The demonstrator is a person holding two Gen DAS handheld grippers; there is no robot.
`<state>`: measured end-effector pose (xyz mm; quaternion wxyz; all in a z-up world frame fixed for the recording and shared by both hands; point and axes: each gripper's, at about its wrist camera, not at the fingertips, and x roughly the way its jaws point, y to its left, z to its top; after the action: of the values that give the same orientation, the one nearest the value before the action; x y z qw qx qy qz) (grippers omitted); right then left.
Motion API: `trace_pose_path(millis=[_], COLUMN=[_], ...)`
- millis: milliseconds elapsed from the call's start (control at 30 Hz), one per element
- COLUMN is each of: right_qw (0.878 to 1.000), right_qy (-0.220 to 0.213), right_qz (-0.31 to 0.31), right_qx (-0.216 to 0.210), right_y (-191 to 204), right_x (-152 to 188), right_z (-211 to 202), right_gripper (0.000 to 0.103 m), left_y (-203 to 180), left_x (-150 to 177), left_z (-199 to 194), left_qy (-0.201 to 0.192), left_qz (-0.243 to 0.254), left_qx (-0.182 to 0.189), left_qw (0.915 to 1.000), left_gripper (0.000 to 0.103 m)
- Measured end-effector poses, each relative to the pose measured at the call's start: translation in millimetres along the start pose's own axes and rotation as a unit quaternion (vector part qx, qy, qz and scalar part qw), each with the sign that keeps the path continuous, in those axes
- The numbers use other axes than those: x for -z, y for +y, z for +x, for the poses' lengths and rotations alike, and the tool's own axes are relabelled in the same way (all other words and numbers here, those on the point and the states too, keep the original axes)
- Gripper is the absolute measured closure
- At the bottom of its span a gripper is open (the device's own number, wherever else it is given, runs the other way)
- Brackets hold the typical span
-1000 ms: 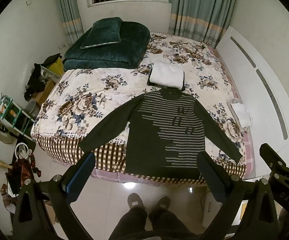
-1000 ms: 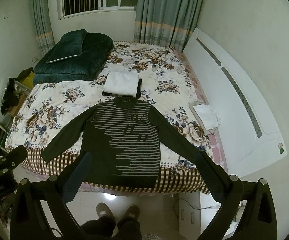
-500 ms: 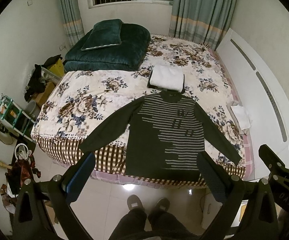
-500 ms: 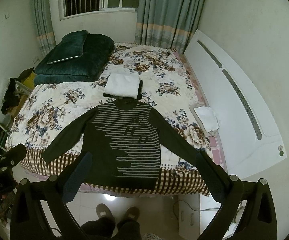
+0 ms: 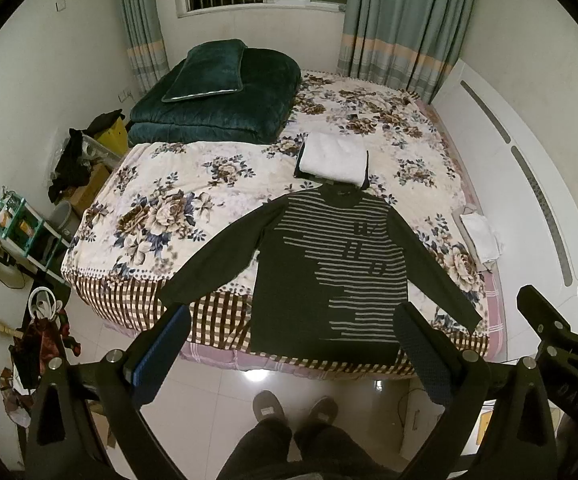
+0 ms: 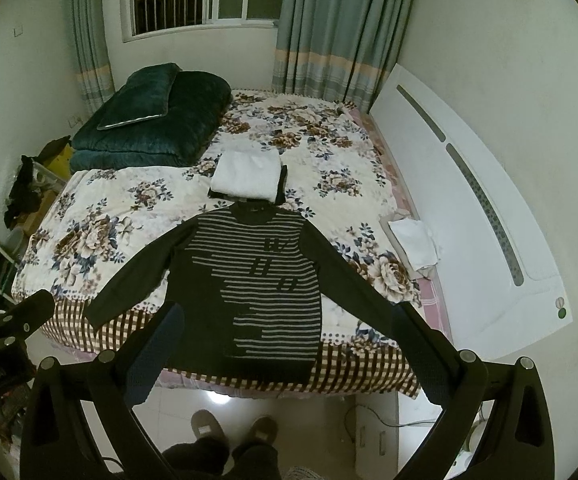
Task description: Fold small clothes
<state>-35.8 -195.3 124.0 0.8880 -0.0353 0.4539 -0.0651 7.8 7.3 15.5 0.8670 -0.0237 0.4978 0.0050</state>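
Observation:
A dark long-sleeved sweater with grey stripes (image 5: 331, 268) lies flat, face up, sleeves spread, at the near edge of the floral bed (image 5: 177, 200); it also shows in the right wrist view (image 6: 265, 280). Its hem hangs over the checked bed edge. My left gripper (image 5: 293, 336) is open and empty, held high above the floor in front of the bed. My right gripper (image 6: 285, 332) is open and empty, at similar height. Both are well apart from the sweater.
A folded white garment on a dark one (image 5: 335, 158) lies just beyond the sweater's collar. A small white cloth (image 5: 481, 236) lies at the bed's right edge. A green quilt and pillow (image 5: 217, 96) sit far left. White headboard (image 6: 469, 200) at right; clutter on the floor at left.
Both grippers have drawn back and up slightly; the bed and sweater appear a little farther away. The sweater has not moved and both grippers stay open.

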Motion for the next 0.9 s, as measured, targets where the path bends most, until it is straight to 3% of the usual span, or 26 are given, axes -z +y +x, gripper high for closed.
trace_pose_path(millis=[300, 467, 600, 700, 800, 900], right_qw=[1.000, 1.000, 0.997, 0.988, 0.975, 0.953], right_qy=[0.001, 0.002, 0.014, 0.036, 0.065, 0.100], right_qz=[-0.001, 0.019, 0.075, 0.147, 0.208, 0.275], right_qx=[-0.002, -0.008, 0.001, 0.021, 0.051, 0.082], right_y=[5, 11, -13, -51, -99, -157], right_x=[0, 1, 13, 31, 59, 95], right_z=[1, 18, 61, 109, 167, 235], right_gripper=[0.000, 0.000, 0.000, 0.000, 0.000, 0.000], left_y=[0, 0, -2, -9, -23, -42], left_x=[2, -3, -14, -26, -36, -40], left_z=[0, 21, 72, 120, 177, 237], left_qy=[0.000, -0.029, -0.057, -0.058, -0.046, -0.019], left_qz=[0.000, 0.000, 0.004, 0.013, 0.025, 0.035], left_qx=[0.001, -0.013, -0.035, -0.039, -0.049, -0.069], left_qw=[1.0000, 0.9995, 0.9978, 0.9974, 0.9974, 0.9968], left_gripper=[0.000, 0.000, 0.000, 0.000, 0.000, 0.000])
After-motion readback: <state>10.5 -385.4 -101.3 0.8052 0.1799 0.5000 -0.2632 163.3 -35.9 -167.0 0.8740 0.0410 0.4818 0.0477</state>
